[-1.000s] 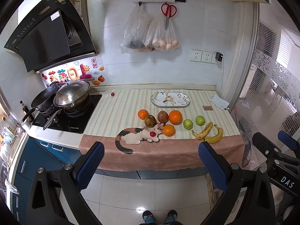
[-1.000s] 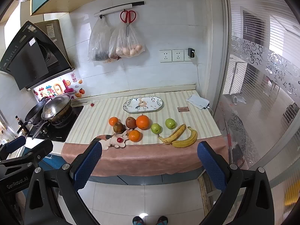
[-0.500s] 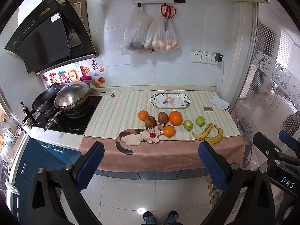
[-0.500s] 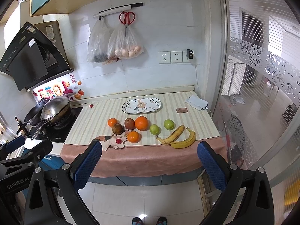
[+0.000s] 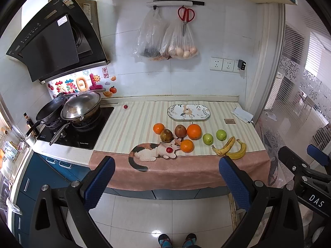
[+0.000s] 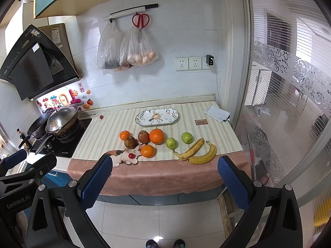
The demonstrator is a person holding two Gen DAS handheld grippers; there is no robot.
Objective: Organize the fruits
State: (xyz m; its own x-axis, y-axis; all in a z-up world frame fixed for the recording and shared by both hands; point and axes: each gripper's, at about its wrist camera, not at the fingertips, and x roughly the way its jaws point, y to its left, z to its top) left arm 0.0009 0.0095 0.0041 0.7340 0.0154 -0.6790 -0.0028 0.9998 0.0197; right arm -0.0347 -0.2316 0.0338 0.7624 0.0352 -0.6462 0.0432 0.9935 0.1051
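At the centre of both frames, on a striped counter cloth [image 5: 134, 124], the fruit waits in a loose cluster while I stand back from the counter with both tongs raised. Reading left to right: my left gripper [image 5: 165, 177] fills the bottom of its own view, blue pads spread wide and empty; my right gripper [image 6: 164, 175] is likewise spread and empty. I judge nothing has been sorted yet. At far left sit the hob and pans [image 5: 78, 109]; then come three oranges [image 5: 194, 131], two brownish fruits [image 5: 180, 130], two green apples [image 5: 208, 138] and two bananas [image 5: 231, 149], the bananas nearest the cloth's front edge. Behind them an oval patterned plate [image 6: 140, 122] lies bare, which I take to be the fruit's likely home. White tiled wall, hanging bags and red scissors [image 6: 140, 20] fill the upper middle; a frosted glass partition closes the right.
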